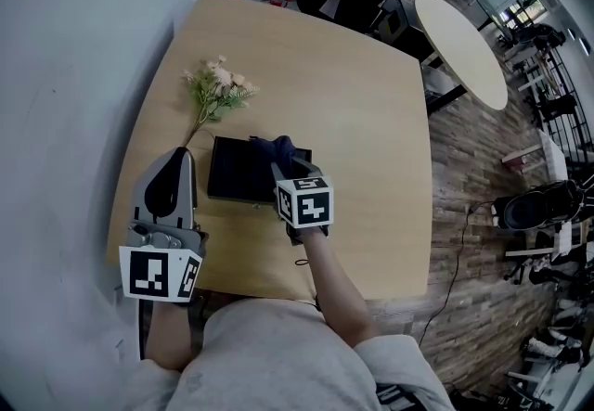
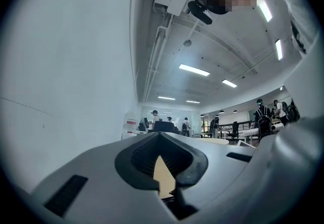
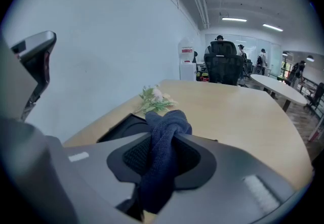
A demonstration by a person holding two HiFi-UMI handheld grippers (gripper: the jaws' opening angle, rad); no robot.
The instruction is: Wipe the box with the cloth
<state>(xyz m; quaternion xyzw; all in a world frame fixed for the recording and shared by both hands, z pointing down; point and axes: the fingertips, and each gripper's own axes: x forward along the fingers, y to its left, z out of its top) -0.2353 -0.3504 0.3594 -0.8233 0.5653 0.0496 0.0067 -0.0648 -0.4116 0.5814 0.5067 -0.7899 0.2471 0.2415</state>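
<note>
A flat black box [image 1: 239, 170] lies on the wooden table [image 1: 371, 140], in front of me. My right gripper [image 1: 286, 168] is shut on a dark blue cloth [image 1: 277, 149], whose bunched end rests over the box's right edge. In the right gripper view the cloth [image 3: 168, 123] runs up between the jaws of that gripper [image 3: 164, 139], and the box [image 3: 125, 126] shows just beyond on the left. My left gripper [image 1: 178, 159] is held left of the box near the table's left edge. It is shut and holds nothing [image 2: 161, 161].
A small sprig of artificial flowers [image 1: 219, 90] lies just beyond the box toward the far left. A white wall runs along the table's left side. A black office chair [image 3: 223, 61] stands past the far edge, and a long oval table [image 1: 462, 45] farther right.
</note>
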